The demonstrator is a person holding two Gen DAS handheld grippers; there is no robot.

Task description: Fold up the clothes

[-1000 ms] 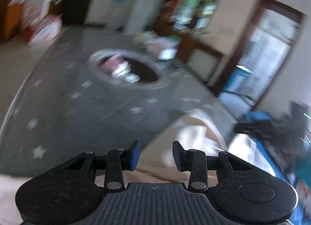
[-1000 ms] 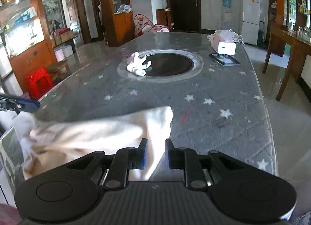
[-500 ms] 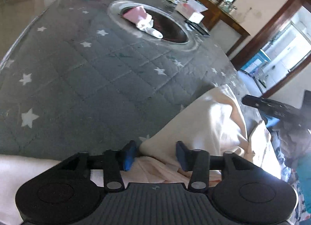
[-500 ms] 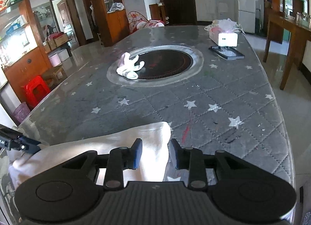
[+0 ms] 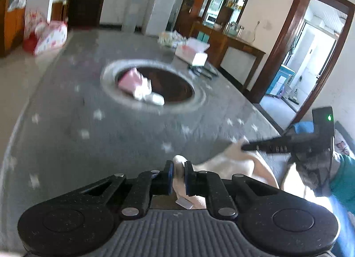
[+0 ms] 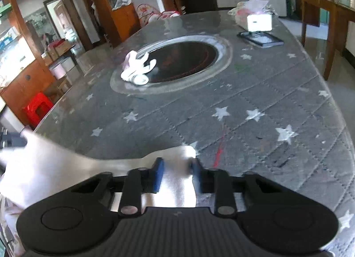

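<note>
I have the cream garment (image 5: 235,163) at the near edge of the counter (image 6: 244,101), one corner clenched in my left gripper (image 5: 176,173) jaws. My right gripper (image 6: 177,172) jaws are closing on another corner. I should keep both pinches firm and lift evenly.

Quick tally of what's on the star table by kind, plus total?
Garments: 2, the cream garment at the near edge and the pink-white bundle by the round inset
Tissue box: 1
Flat dark tray: 1
Plastic bag: 1
Total: 5
</note>
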